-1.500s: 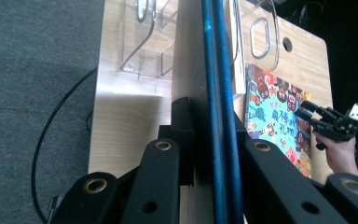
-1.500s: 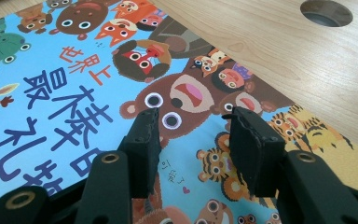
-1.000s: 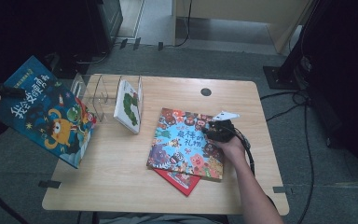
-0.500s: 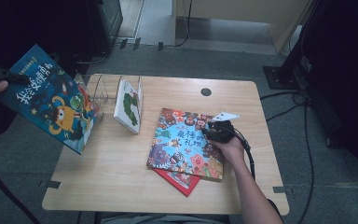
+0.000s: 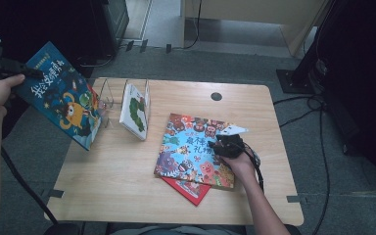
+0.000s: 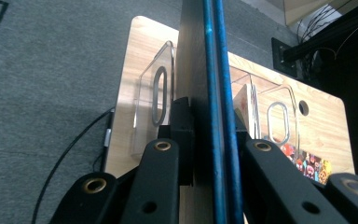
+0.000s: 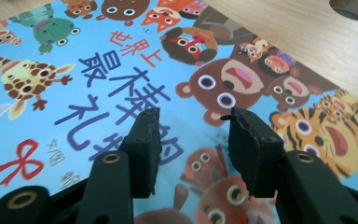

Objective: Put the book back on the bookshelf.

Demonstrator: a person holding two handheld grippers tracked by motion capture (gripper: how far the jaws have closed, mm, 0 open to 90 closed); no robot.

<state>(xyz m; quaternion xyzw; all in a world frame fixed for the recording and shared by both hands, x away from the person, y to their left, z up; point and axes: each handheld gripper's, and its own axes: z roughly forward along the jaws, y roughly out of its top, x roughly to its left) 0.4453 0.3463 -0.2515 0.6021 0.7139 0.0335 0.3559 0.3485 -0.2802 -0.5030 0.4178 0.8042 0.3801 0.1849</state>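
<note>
Blue book lifted at the table's left; animal book pinned flat.

High view: the left gripper (image 5: pixel 10 66) holds the blue book (image 5: pixel 61 100) aloft beside the clear rack (image 5: pixel 108 95). Left gripper view: jaws clamped on its edge. Right gripper view: the right gripper (image 7: pixel 193 140), jaws slightly parted and empty, rests on the animal book (image 7: pixel 98 70).

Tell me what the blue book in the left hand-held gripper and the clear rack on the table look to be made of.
Blue book: printed card covers over paper, probably; it looks thin and stiff edge-on between the left hand-held gripper jaws, finish unclear. Clear rack: see-through plastic, likely acrylic; the table shows through its dividers, and their edges catch light. Table: pale wood grain, possibly laminate.
</note>
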